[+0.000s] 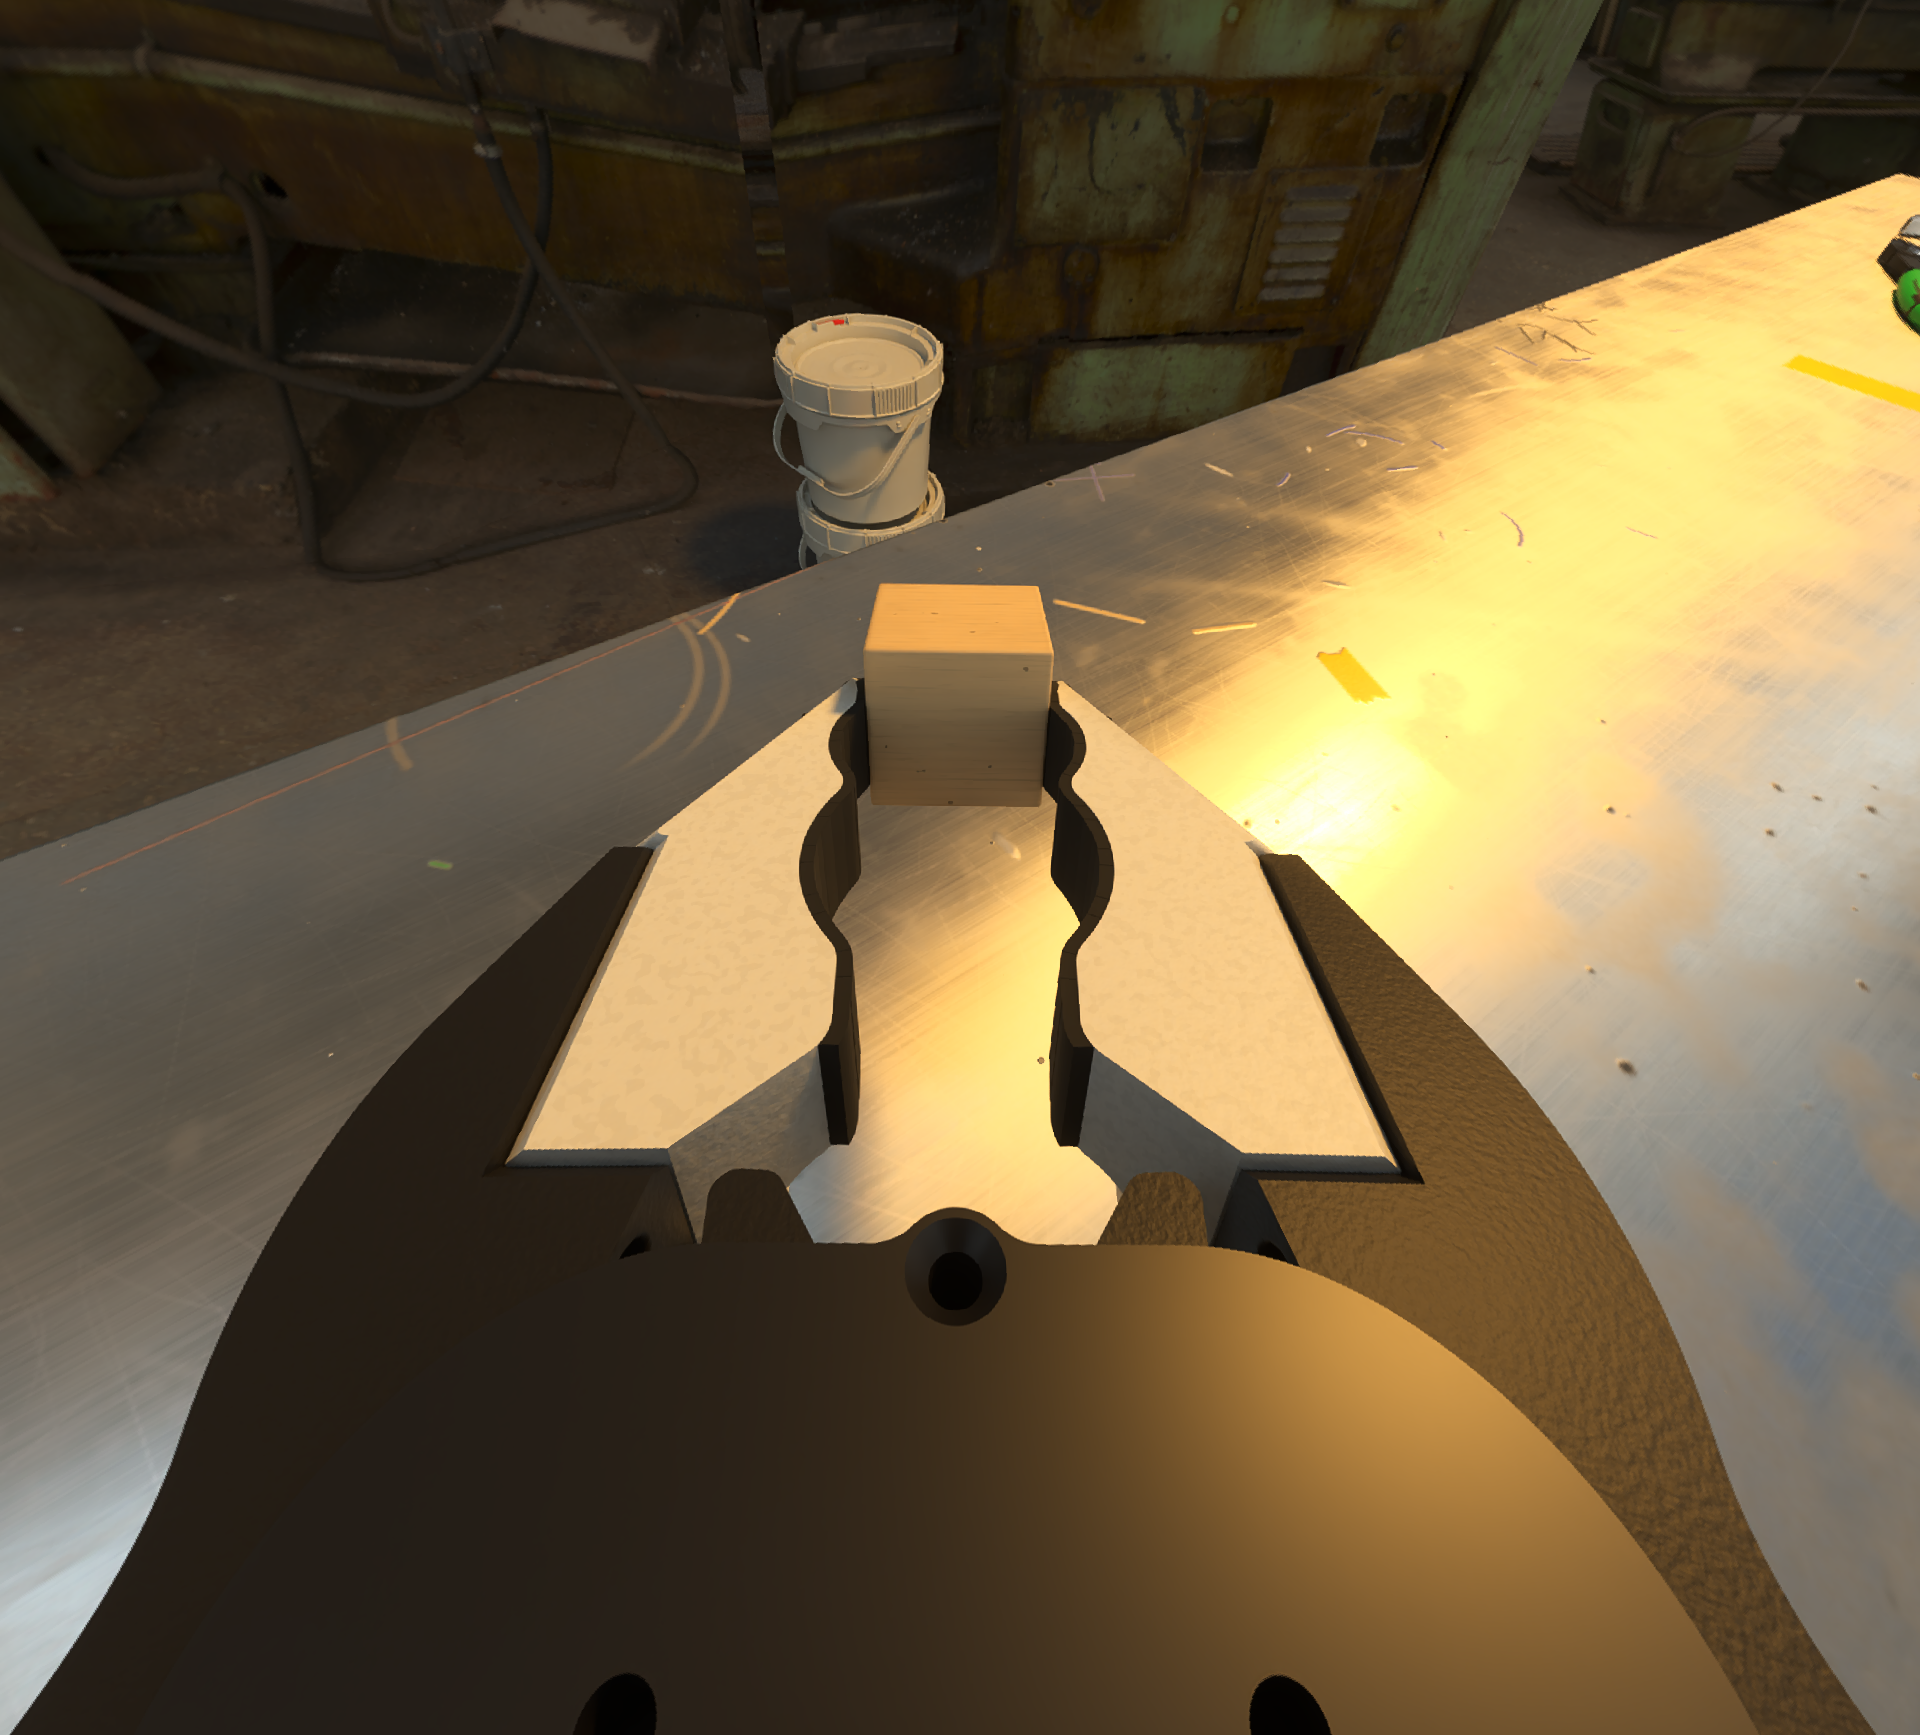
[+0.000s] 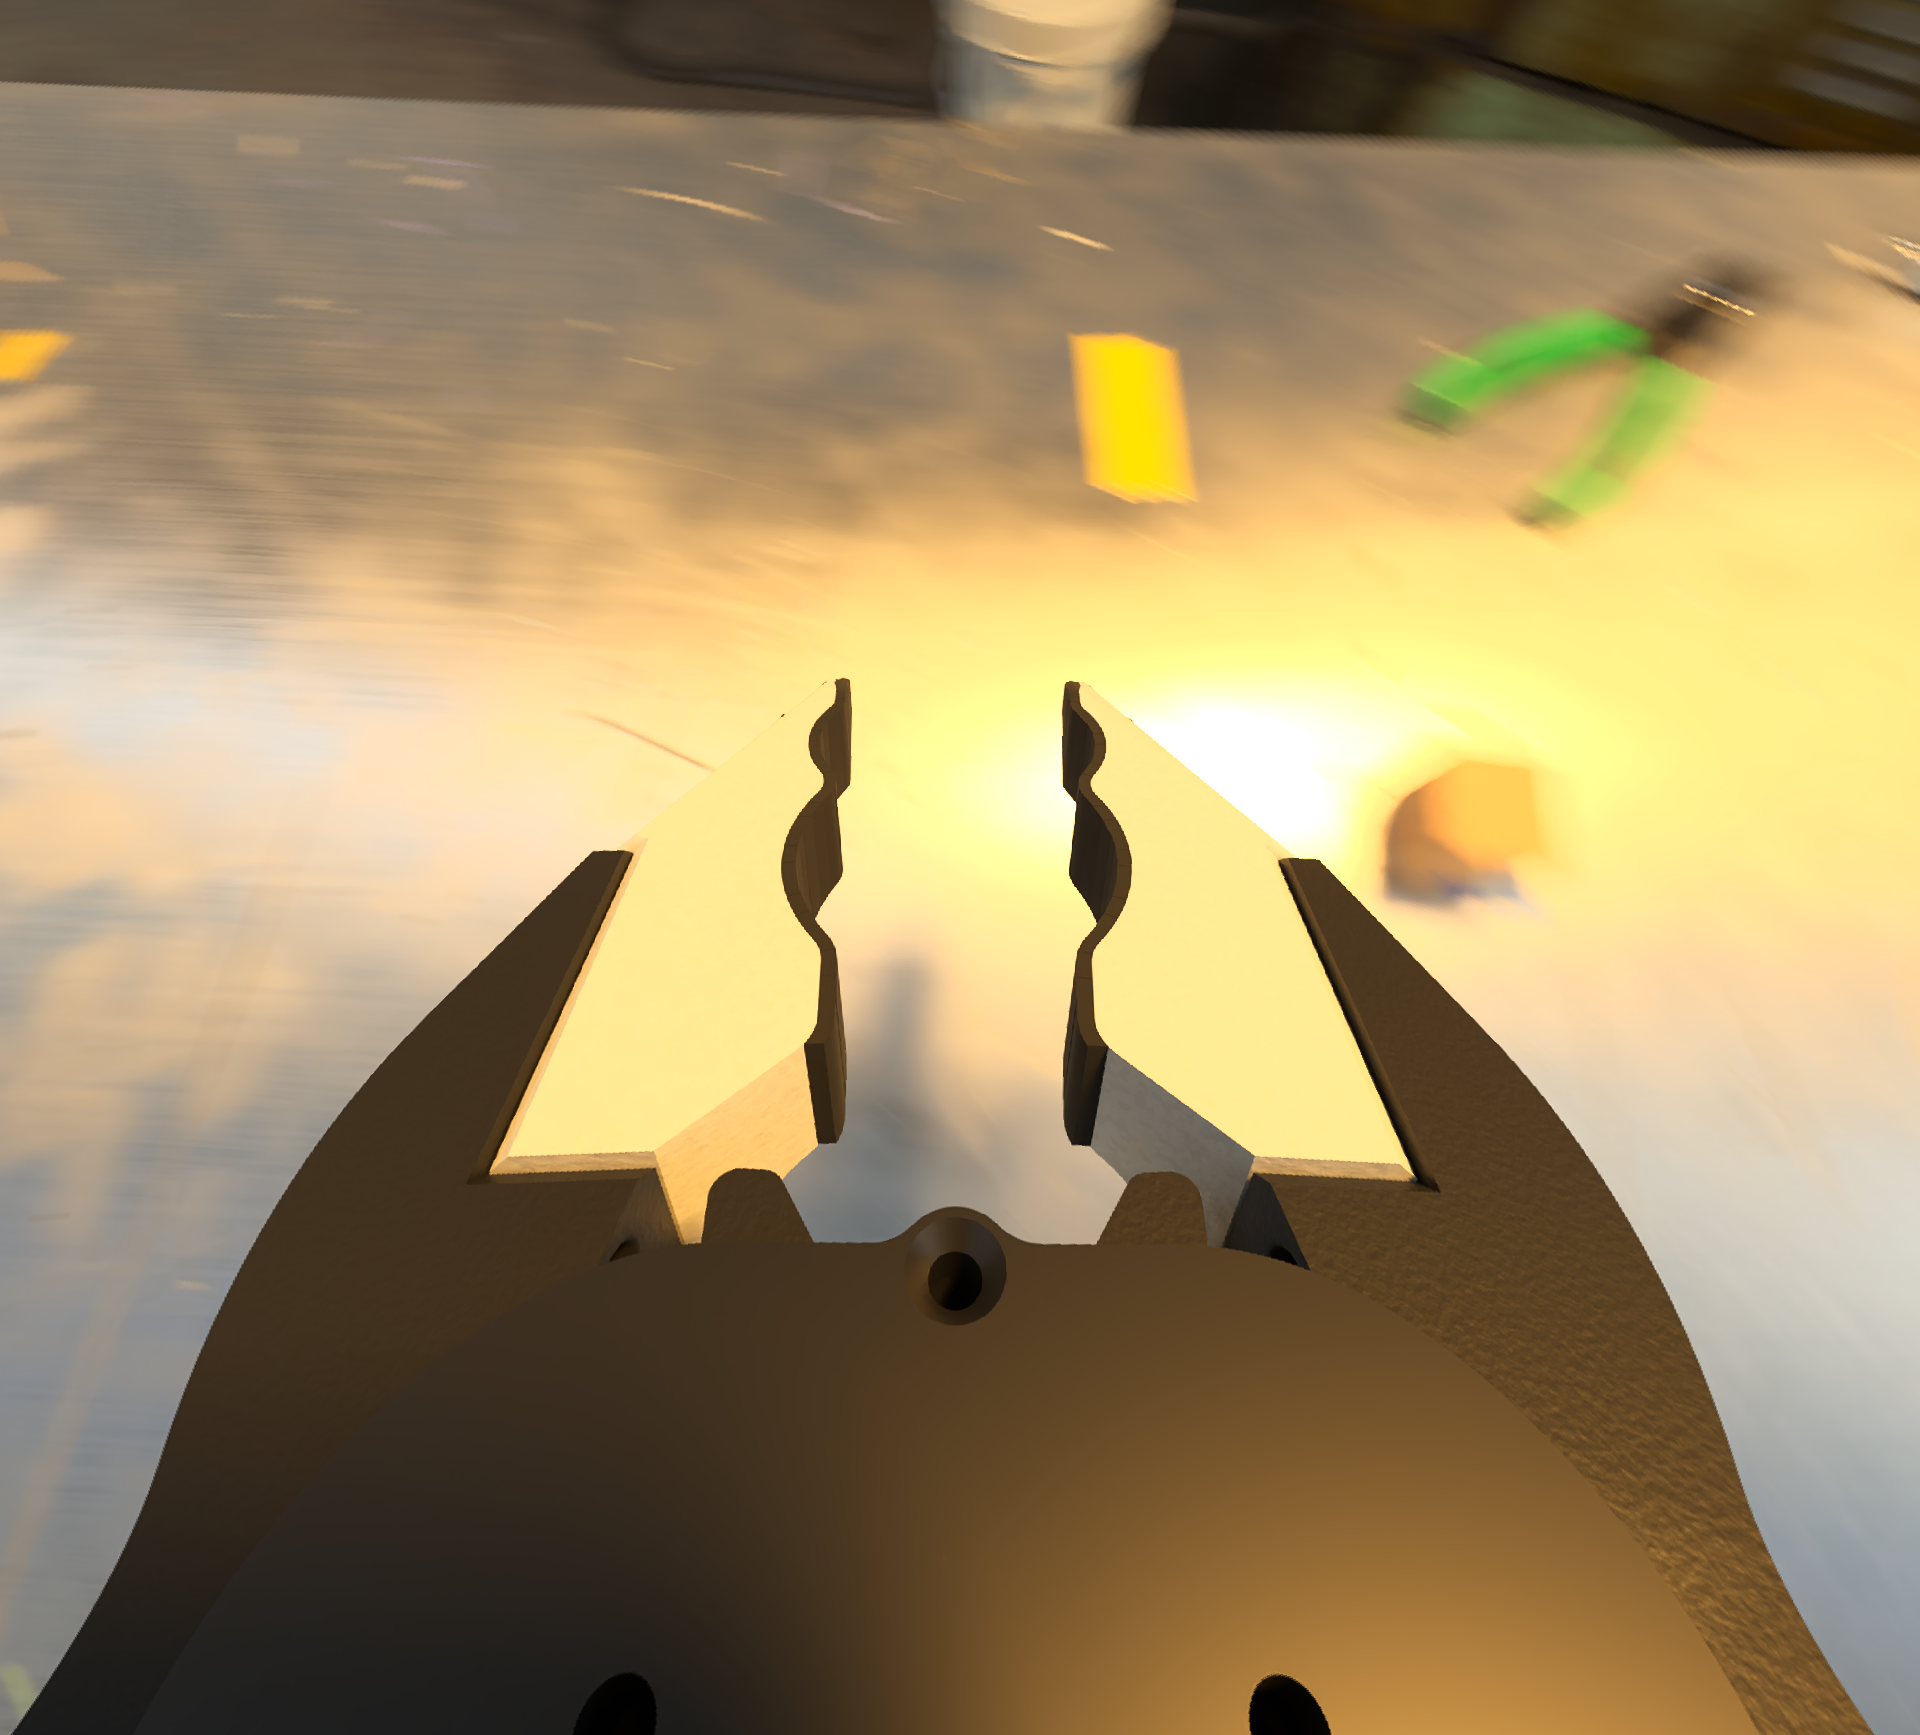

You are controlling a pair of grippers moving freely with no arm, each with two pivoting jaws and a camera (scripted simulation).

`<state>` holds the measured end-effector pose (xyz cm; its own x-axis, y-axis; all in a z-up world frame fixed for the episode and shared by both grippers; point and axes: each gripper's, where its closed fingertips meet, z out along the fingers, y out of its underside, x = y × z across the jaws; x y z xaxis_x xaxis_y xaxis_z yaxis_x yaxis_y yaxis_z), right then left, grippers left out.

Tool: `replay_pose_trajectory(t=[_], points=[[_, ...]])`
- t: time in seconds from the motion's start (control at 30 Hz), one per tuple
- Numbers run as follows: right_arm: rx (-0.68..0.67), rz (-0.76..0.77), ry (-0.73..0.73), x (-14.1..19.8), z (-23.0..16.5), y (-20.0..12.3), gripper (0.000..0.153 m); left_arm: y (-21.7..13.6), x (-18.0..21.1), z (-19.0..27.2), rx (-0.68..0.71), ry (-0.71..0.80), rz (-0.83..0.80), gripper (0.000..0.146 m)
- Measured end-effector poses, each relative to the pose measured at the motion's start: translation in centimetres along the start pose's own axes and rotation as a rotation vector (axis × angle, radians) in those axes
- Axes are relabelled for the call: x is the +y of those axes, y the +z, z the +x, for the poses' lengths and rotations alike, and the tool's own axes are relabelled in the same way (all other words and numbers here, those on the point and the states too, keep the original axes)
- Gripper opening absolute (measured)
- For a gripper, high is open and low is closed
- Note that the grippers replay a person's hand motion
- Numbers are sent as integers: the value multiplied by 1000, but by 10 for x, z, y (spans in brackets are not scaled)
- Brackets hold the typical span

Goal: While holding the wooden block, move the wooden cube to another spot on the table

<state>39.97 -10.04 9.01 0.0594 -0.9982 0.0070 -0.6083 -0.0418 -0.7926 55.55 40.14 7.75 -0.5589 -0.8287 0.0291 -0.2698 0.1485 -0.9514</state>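
Left gripper (image 1: 956, 729): fingertips pinching wooden block (image 1: 956, 698) by both sides, block near table (image 1: 1558, 750) edge. Right gripper (image 2: 956, 719): fingers spread, nothing between, view blurred. Wooden cube (image 2: 1465, 828) on table at 3 o'clock of right fingertips, apart. Green-handled pliers (image 2: 1569, 407) at 1 o'clock.

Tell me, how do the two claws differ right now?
The left gripper has its fingertips closed on a wooden block; the right gripper is open with nothing between its fingers. The left's view is sharp; the right's is motion-blurred, with a wooden cube lying off to its side. Both share the same dark body and pale fingers.
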Motion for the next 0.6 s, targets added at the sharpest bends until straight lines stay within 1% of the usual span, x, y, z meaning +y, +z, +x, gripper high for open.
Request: replay_pose_trajectory(t=[0.03, 0.1, 0.17, 0.2, 0.27, 0.33, 0.4, 0.47, 0.53, 0.6], points=[[107, -16, 48, 14, 38, -20, 41, 0, 0, 0, -1, 4, -1, 32], [257, -99, 148, 50, 104, -58, 43, 0, 0, 1, -4, 16, -2, 32], [369, -148, 186, 84, 151, -90, 47, 0, 0, 2, -7, 30, -3, 32], [377, -168, 205, 98, 164, -100, 47, 0, 0, 3, -8, 37, -3, 32], [333, -198, 262, 119, 173, -107, 49, 0, 1, 3, -13, 49, -5, 32], [267, -184, 253, 119, 162, -96, 51, 1, 1, 4, -17, 58, -11, 32], [197, -184, 203, 109, 145, -74, 51, 1, 2, 4, -19, 64, -14, 32], [147, -186, 139, 92, 133, -50, 50, 0, 1, 6, -15, 71, -5, 32], [101, -178, 88, 73, 131, -29, 51, -2, -2, 8, -2, 80, 17, 32], [39, -181, 96, 59, 131, -14, 51, -4, -3, 9, 4, 84, 33, 32]])
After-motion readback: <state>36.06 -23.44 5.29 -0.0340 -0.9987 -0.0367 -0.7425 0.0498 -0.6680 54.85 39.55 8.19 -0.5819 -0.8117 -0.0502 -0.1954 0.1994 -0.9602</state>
